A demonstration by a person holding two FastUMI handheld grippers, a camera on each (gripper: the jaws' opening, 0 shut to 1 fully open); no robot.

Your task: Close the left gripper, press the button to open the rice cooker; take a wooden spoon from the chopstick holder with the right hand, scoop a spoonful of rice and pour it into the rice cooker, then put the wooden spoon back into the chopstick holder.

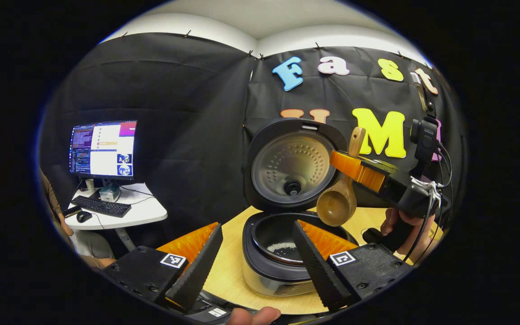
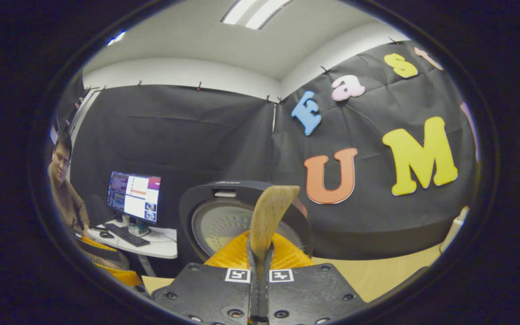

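Observation:
The rice cooker (image 1: pixel 269 266) stands open on the wooden table, its lid (image 1: pixel 291 167) raised upright. A little white rice (image 1: pixel 282 247) lies in the inner pot. My left gripper (image 1: pixel 257 225) is open just in front of the cooker, its fingers wide apart on either side of the pot with nothing between them. My right gripper (image 1: pixel 355 164) is shut on the handle of the wooden spoon (image 1: pixel 336 205). The spoon's bowl hangs downward above the pot's right rim. In the right gripper view the spoon handle (image 2: pixel 269 212) sticks up from my shut right gripper (image 2: pixel 260 253), with the cooker lid (image 2: pixel 217 221) behind it.
A hand (image 1: pixel 404 225) holds the right gripper over the table (image 1: pixel 228 266). To the left, a white desk (image 1: pixel 142 212) carries a monitor (image 1: pixel 103 148) and a keyboard. A person (image 2: pixel 63 189) sits at that desk. A pale object (image 2: pixel 454 230) stands at the table's far right.

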